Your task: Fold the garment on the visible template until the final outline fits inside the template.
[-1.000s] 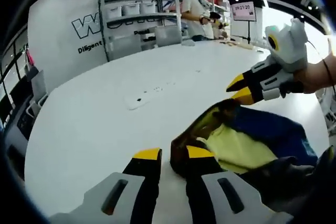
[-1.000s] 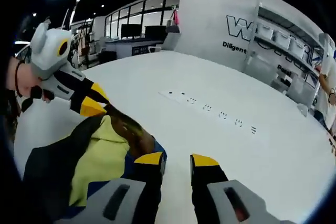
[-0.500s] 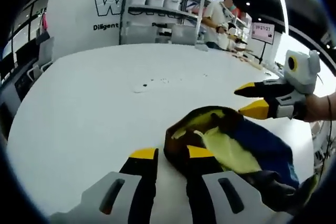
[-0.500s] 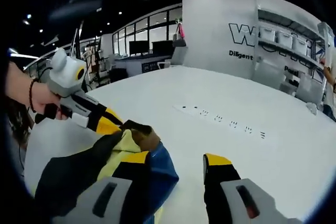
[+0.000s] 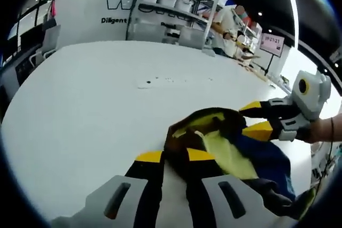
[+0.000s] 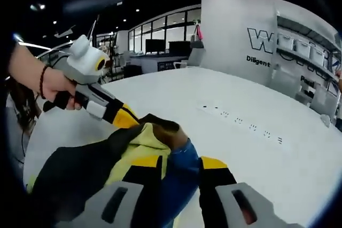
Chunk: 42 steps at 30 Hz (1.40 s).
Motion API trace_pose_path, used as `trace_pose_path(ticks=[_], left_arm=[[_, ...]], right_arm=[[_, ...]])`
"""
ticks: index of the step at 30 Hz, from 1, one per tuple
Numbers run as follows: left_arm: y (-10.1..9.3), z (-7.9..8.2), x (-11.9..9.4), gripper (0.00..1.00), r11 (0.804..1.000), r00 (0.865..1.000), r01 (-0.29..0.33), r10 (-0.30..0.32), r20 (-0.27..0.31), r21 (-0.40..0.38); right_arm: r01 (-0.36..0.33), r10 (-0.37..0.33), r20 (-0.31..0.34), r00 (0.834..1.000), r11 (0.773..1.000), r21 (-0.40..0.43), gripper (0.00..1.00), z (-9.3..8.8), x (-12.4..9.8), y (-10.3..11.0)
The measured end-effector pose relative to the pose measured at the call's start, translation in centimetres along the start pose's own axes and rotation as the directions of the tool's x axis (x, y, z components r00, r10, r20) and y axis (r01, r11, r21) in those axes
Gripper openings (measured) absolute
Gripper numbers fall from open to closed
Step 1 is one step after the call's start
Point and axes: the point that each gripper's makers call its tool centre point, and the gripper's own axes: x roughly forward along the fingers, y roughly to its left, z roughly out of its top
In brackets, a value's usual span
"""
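Note:
A bunched garment point(image 5: 235, 150), dark brown at the collar with yellow lining and blue cloth, lies on the white table point(image 5: 80, 116). In the left gripper view my left gripper point(image 5: 175, 156) has its jaws apart, and the collar edge lies against the right jaw and partly in the gap. My right gripper point(image 5: 255, 117) comes in from the right with dark cloth between its yellow tips. In the right gripper view blue cloth of the garment point(image 6: 107, 158) fills the gap of my right gripper point(image 6: 180, 162). The left gripper point(image 6: 125, 117), held by a hand, touches the collar.
A row of sockets point(image 6: 246, 126) is set into the table point(image 6: 256, 100) beyond the garment. Shelves with bins point(image 5: 171, 14) stand against the back wall, a person point(image 5: 227, 22) works beside them, and a sign point(image 5: 271, 41) stands farther right.
The right gripper's jaws opened wide, came over the blue cloth and narrowed onto it. The left gripper's jaw gap stayed about the same. Both views shifted closer to the garment.

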Motion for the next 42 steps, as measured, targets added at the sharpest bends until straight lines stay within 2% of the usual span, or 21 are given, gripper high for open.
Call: trace_pose_path(ticks=[1, 6, 9, 17, 19, 23, 27, 30, 35, 37, 38, 40, 42], left_arm=[[0.3, 0.0, 0.0, 0.10, 1.000, 1.000, -0.022, 0.022, 0.005, 0.005], [-0.1, -0.3, 0.1, 0.00, 1.000, 1.000, 0.002, -0.002, -0.003, -0.006], [0.0, -0.5, 0.3, 0.00, 1.000, 1.000, 0.001, -0.001, -0.007, -0.006], [0.3, -0.1, -0.1, 0.00, 1.000, 1.000, 0.012, -0.012, 0.014, 0.027], [0.4, 0.0, -0.3, 0.00, 1.000, 1.000, 0.016, -0.016, 0.021, 0.025], [0.7, 0.2, -0.3, 0.00, 0.999, 1.000, 0.014, -0.015, 0.027, 0.036], [0.9, 1.1, -0.9, 0.00, 0.996, 0.999, -0.004, 0.000, 0.041, 0.089], [1.0, 1.7, -1.1, 0.00, 0.985, 0.999, -0.018, 0.011, 0.040, 0.169], [0.8, 2.5, -1.0, 0.00, 0.949, 1.000, -0.020, 0.019, 0.007, 0.314], [0.8, 2.7, -0.9, 0.00, 0.945, 1.000, -0.021, 0.021, 0.003, 0.327], [0.7, 2.6, -0.6, 0.00, 0.948, 1.000, -0.001, 0.010, -0.026, 0.320], [0.9, 2.9, -0.3, 0.00, 0.957, 0.999, 0.001, 0.009, -0.034, 0.291], [1.3, 2.9, 0.1, 0.00, 0.952, 0.998, -0.005, 0.024, -0.058, 0.307]], right_arm=[[0.000, 0.000, -0.010, 1.000, 1.000, -0.004, 0.16, -0.2, 0.1, 0.0], [-0.004, 0.003, -0.043, 0.999, 1.000, -0.025, 0.06, -0.9, 0.7, 0.1], [-0.001, 0.001, -0.050, 0.999, 1.000, -0.016, 0.00, -1.2, 0.8, 0.0], [0.011, -0.011, -0.040, 0.999, 1.000, -0.019, 0.00, -0.9, 0.4, -0.7], [0.011, -0.013, -0.047, 0.999, 0.999, -0.041, 0.00, -0.9, 0.3, -0.9], [0.037, -0.040, -0.045, 0.998, 0.998, -0.054, 0.00, -0.9, -0.1, -1.9], [0.057, -0.058, -0.026, 0.998, 0.997, -0.046, 0.00, -0.4, -0.6, -2.8], [0.093, -0.093, -0.026, 0.995, 0.996, -0.006, 0.00, -0.3, -0.9, -4.0], [0.100, -0.102, -0.058, 0.993, 0.995, -0.030, 0.00, -0.6, -0.6, -4.7], [0.108, -0.109, -0.094, 0.990, 0.994, -0.016, 0.00, -1.1, -0.4, -5.0], [0.143, -0.146, -0.128, 0.981, 0.989, -0.031, 0.00, -1.5, -0.5, -5.6], [0.146, -0.146, -0.128, 0.981, 0.989, -0.007, 0.00, -1.4, -0.1, -5.7], [0.164, -0.165, -0.128, 0.978, 0.986, -0.020, 0.00, -1.2, 0.0, -5.7]])
